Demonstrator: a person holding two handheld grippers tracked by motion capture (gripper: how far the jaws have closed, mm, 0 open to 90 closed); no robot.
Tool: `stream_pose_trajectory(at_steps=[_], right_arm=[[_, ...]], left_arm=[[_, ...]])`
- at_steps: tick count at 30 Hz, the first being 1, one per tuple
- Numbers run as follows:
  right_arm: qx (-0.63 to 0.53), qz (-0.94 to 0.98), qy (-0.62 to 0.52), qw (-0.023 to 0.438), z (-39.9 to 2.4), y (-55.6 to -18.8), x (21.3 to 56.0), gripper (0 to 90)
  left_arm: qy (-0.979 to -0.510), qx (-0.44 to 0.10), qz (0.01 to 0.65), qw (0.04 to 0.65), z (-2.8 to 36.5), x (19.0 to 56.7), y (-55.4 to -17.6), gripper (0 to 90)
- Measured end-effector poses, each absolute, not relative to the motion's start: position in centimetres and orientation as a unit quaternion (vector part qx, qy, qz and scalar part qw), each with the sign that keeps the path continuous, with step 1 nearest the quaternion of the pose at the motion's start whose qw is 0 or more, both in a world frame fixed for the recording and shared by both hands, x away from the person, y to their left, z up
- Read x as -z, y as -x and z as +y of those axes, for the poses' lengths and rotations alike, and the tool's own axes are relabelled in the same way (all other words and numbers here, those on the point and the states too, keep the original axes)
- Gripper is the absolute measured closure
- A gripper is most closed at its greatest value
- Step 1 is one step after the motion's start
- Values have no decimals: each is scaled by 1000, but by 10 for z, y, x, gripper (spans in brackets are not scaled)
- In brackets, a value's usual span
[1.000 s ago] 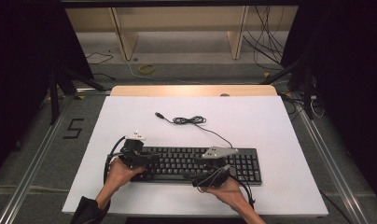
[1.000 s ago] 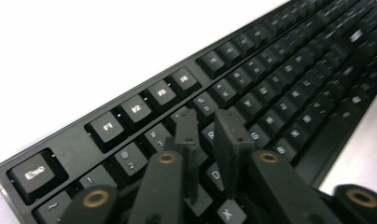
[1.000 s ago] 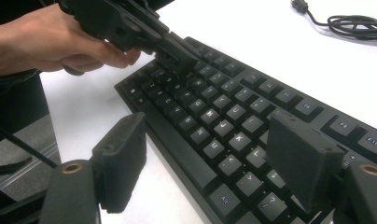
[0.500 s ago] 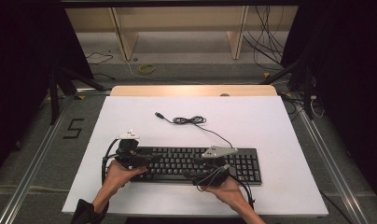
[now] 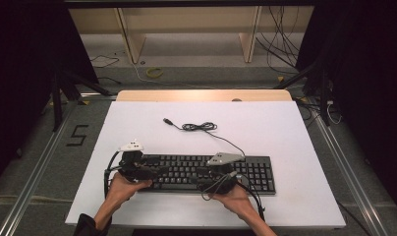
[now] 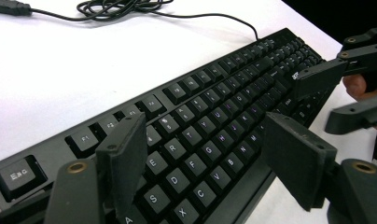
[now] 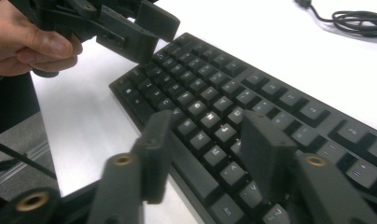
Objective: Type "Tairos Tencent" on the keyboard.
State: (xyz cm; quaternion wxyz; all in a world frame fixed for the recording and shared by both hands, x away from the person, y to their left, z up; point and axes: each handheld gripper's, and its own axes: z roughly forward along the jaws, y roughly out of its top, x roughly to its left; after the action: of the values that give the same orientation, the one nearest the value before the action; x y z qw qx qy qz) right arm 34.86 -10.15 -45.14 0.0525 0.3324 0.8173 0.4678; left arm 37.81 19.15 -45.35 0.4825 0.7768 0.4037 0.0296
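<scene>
You're in lab or recording studio, not home or office. Bare white table [image 5: 285, 128] stands alone on grey carpet floor [image 5: 44, 162], ringed by black curtains [image 5: 19, 73]. Metal rails [image 5: 34, 182] run along floor at both sides of your table. Floor carries taped mark shaped like "5" [image 5: 77, 135]. Loose cables [image 5: 285, 44] trail over floor beyond table, yellow coil [image 5: 154, 72] among them. Plain wooden shelving [image 5: 186, 29] stands at back. Dark stand legs [image 5: 64, 88] flank table.

We see the white surface [image 5: 285, 128] brightly, evenly lit from above, dark surroundings at both edges; near tongs [image 7: 210, 154] blur softly at the frame bottom.
</scene>
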Motion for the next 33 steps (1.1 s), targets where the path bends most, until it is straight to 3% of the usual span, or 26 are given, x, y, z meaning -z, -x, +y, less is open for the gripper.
stream_pose_trajectory(at_steps=[7, 17, 33], right_arm=[[-459, 825, -327, 49, -92, -353, 452, 740], [-442, 836, -322, 50, -80, -359, 457, 872], [-414, 854, -311, 52, -65, -364, 470, 898]], left_arm=[[-776, -35, 396, 490, 193, 453, -371, 298], [-770, -41, 395, 499, 198, 453, -362, 296], [-769, -42, 385, 509, 201, 456, -351, 292]])
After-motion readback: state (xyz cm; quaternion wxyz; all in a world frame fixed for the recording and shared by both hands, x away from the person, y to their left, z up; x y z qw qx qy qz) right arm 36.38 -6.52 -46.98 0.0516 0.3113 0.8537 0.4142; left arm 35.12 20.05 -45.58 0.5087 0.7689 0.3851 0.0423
